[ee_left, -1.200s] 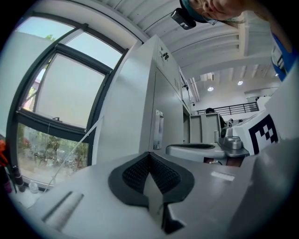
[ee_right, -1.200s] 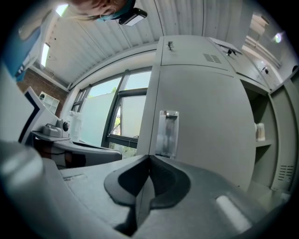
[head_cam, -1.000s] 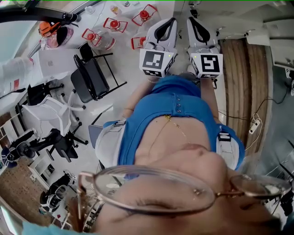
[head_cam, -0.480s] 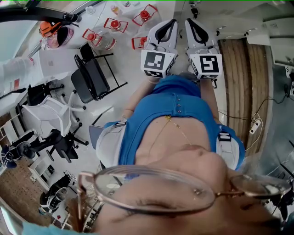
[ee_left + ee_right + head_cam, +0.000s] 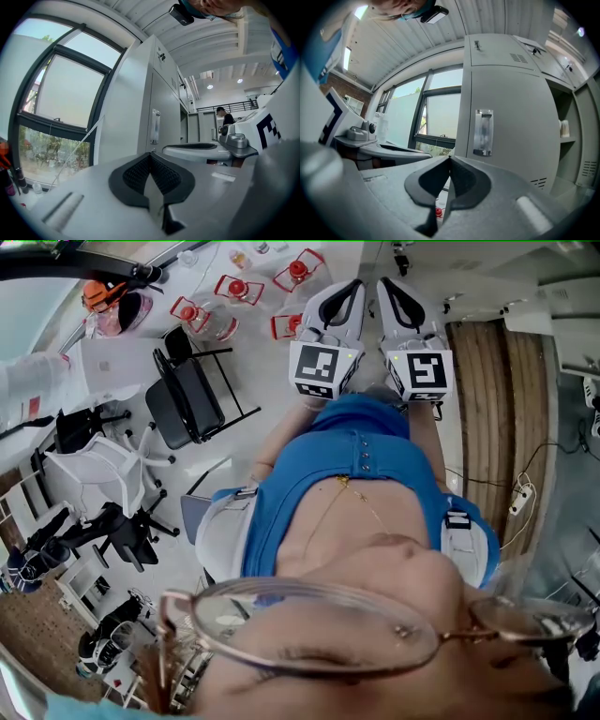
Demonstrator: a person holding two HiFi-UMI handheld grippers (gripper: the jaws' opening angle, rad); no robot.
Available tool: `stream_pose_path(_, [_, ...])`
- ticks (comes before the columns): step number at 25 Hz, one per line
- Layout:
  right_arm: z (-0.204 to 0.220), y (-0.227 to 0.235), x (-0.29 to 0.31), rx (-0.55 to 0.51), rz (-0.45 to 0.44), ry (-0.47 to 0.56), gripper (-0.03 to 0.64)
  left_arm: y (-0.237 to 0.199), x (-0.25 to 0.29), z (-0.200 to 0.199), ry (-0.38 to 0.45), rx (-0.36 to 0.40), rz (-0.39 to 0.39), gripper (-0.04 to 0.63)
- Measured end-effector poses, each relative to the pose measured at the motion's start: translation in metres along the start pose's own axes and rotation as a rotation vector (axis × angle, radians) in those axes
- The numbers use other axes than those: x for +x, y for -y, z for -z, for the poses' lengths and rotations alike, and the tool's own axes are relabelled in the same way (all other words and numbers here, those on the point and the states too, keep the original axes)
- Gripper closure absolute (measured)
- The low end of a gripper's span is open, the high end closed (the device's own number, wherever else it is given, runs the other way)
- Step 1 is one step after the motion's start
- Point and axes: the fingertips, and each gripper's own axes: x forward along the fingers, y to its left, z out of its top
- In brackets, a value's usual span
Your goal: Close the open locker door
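"Locker door (image 5: 588, 140): where does it lie, view by view?" asks the student.

"Head view: not in frame. The left claw (image 5: 342, 296) and right claw (image 5: 398, 298) are held side by side in front of the person's blue shirt (image 5: 361, 451), with black chairs (image 5: 192, 395) off to the left. Left gripper view: that claw's jaws meet with nothing between them, and the lockers (image 5: 161, 103) stand ahead, well apart from it. Right gripper view: the jaws are likewise pressed together and empty. Past a shut door (image 5: 511, 122) with a handle (image 5: 483, 132), an open compartment (image 5: 566, 117) shows a shelf (image 5: 566, 138). The locker door is probably the louvred panel at the far right edge, though I cannot be sure."

"Which step is this?"

"By my judgement, the approach, with no contact made. The next move calls for carrying one claw to the panel's free edge and pushing, jaws together, until the panel sits flush. No grasp seems needed."
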Motion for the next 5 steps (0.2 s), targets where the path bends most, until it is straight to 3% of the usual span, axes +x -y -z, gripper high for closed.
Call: stream_pose_path(5, [-0.0027, -0.0025, -0.0012, -0.003, -0.002, 0.0, 0.615, 0.0025, -0.0012, -0.002, -0.003, -0.005, 0.008, 0.595])
